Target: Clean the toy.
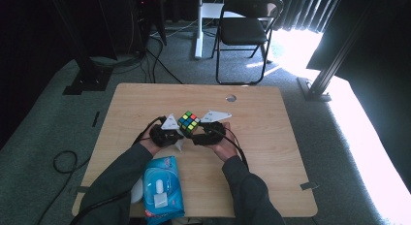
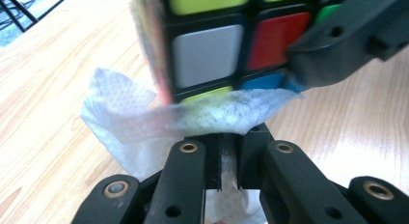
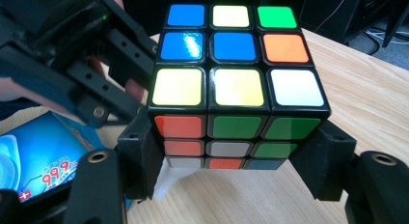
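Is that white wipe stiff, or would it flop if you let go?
Probably floppy: the wipe sags in crumpled folds around the left hand-held gripper pinching it. It looks thin and light, so it likely bends against the cube rather than pushing it.

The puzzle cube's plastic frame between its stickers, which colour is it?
Black, clearest in the right gripper view.

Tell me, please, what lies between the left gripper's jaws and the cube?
A white wet wipe, pinched in the left gripper and pressed against the cube, as the left gripper view shows.
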A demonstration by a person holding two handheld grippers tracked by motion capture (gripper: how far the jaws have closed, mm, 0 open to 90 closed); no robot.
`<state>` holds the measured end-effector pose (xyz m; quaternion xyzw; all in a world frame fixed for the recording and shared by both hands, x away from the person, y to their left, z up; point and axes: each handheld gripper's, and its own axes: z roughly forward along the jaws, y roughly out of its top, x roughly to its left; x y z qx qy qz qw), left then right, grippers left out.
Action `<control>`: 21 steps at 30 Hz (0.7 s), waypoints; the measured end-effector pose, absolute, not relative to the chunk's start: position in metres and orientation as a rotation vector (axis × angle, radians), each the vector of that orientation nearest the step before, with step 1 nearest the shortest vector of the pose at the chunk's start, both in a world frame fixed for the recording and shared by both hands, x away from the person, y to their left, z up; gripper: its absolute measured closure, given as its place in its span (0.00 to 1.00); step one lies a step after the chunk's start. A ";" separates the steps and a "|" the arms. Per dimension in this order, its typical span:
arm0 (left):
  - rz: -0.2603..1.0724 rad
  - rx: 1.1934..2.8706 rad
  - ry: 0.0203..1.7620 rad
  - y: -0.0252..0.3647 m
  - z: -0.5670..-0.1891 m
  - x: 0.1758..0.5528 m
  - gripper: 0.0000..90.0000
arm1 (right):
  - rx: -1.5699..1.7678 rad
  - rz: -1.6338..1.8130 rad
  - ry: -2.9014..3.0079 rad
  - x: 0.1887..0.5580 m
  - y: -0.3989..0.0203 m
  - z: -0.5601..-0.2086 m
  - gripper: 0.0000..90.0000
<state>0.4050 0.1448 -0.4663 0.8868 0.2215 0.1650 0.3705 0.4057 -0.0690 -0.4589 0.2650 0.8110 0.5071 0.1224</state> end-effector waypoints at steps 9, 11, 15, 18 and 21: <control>0.443 2.244 0.627 0.155 -0.465 0.412 0.93 | 0.740 1.482 2.374 0.402 -0.070 -0.457 0.38; 0.446 2.239 0.642 0.158 -0.465 0.413 0.93 | 0.734 1.479 2.375 0.400 -0.069 -0.456 0.38; 0.446 2.236 0.658 0.161 -0.466 0.415 0.93 | 0.728 1.488 2.370 0.399 -0.069 -0.457 0.38; 0.434 2.231 0.650 0.161 -0.465 0.414 0.93 | 0.735 1.497 2.370 0.399 -0.069 -0.457 0.38; 0.428 2.236 0.617 0.158 -0.464 0.412 0.93 | 0.739 1.499 2.370 0.401 -0.068 -0.457 0.38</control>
